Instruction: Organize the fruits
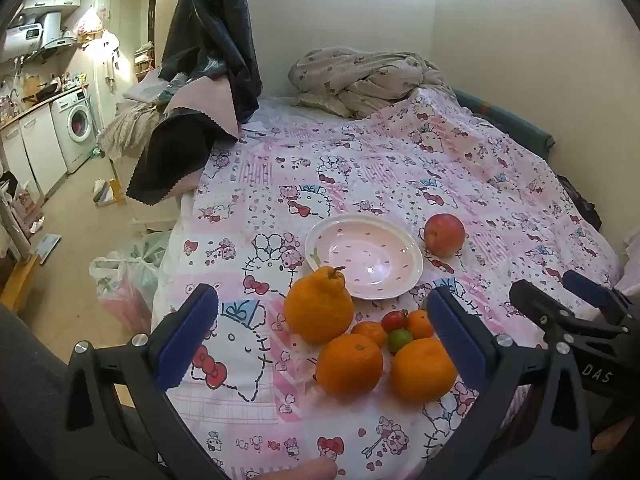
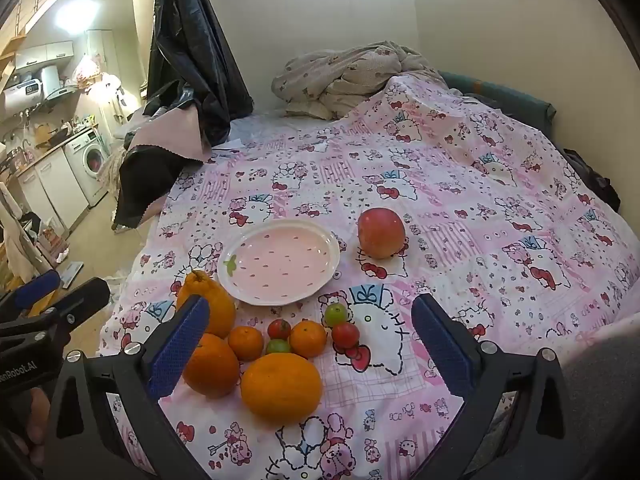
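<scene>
While "DAS" marks the right hand-held gripper (image 2: 310,340), both it and the left hand-held gripper (image 1: 322,336) gape released.

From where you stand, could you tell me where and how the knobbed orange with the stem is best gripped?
Grip the knobbed orange across its wide lower body, coming from above. Its neck tapers, and the plate and a round orange crowd its sides.

pink speckled plate (image 2: 280,276), perhaps strawberry-patterned

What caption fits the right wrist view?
Open right gripper above oranges and cherry tomatoes; empty pink plate and apple beyond.
</scene>
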Demonstrator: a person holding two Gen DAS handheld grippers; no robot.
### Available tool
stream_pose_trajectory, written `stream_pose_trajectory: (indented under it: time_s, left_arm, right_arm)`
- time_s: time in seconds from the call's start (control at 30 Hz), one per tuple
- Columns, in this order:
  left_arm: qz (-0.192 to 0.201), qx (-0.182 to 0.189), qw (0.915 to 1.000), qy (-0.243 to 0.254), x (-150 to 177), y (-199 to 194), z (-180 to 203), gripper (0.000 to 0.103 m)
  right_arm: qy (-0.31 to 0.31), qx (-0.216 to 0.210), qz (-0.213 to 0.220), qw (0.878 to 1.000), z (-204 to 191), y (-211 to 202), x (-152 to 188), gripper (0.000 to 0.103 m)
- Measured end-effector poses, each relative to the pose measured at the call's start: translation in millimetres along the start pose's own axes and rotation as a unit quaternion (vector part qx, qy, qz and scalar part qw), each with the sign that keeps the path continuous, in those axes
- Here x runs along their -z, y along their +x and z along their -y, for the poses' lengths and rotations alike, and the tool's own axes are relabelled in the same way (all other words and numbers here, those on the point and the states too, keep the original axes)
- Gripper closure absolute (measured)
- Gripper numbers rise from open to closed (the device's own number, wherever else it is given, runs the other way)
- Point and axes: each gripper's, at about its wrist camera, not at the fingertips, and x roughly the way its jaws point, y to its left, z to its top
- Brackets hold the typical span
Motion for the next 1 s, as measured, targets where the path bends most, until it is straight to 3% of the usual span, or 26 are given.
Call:
stream_pose_trajectory:
  time_s: [1.0]
  left_arm:
    - [0.007, 0.000, 1.0000, 0.004, -0.8, -2.6, 1.6, 0.000]
  right_arm:
    - [0.000, 0.001, -0.003, 1.000, -2.5, 2.7, 2.6, 0.000]
